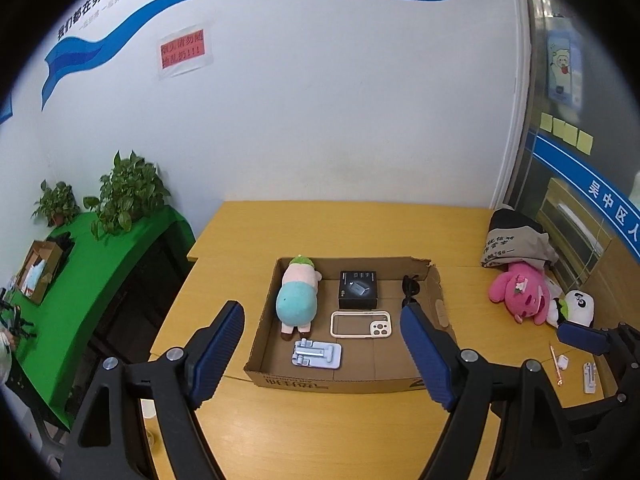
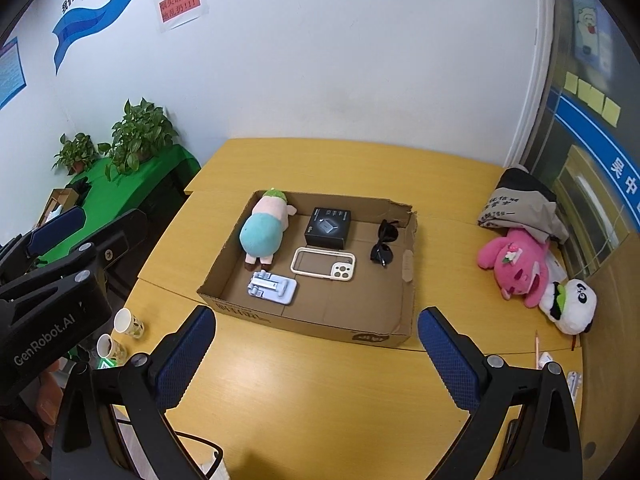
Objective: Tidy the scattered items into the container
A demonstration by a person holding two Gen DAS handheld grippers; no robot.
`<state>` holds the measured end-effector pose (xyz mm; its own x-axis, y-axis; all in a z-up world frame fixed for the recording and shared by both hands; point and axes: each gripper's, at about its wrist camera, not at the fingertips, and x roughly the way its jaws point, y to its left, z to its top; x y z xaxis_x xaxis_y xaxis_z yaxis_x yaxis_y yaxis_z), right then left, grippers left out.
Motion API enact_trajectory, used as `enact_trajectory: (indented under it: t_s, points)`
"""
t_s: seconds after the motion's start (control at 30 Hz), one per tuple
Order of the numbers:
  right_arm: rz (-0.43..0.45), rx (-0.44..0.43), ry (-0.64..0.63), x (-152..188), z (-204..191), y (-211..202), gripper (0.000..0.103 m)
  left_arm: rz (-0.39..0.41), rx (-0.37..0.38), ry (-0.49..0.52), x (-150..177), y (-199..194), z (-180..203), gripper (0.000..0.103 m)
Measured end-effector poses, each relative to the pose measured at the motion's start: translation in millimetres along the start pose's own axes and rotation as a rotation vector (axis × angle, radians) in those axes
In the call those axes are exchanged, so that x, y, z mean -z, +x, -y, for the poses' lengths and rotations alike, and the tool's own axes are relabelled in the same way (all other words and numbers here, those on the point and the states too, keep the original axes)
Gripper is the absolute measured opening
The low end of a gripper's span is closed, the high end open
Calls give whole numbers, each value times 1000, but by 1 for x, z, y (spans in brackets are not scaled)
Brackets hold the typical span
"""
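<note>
The left wrist view looks forward and down between its own spread fingers, over the near edge of the yellow table (image 1: 320, 432) to the cardboard box (image 1: 434, 280) just ahead, squarely in front of the white wall. The right wrist view sits to its right, slightly higher and angled leftward at the same box (image 2: 404, 240). Both share box, table, wall and the pink plush (image 1: 520, 292) at right.
</note>
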<state>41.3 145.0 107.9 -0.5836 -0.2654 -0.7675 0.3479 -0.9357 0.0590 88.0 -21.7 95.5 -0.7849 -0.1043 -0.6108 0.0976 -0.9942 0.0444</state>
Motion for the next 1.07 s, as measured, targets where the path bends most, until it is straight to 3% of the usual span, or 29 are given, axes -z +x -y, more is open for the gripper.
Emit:
enact_trajectory:
  t_s: [0.2,0.57,0.77,0.87,1.07]
  points:
    - [9,25,36,4,-3,-9,103,28,38,57,-4,-8,0,80]
    - [-20,64,45,4,-24,0,103,-13,64,78,5,10,-15,80]
    - [-56,69,37,5,-36,15,103,-60,63,55,12,25,-29,81]
    - [-75,68,29,5,-41,24,103,-88,89,49,14,33,-35,87]
    - [-95,73,35,5,-42,35,103,-101,131,-39,17,39,-54,88]
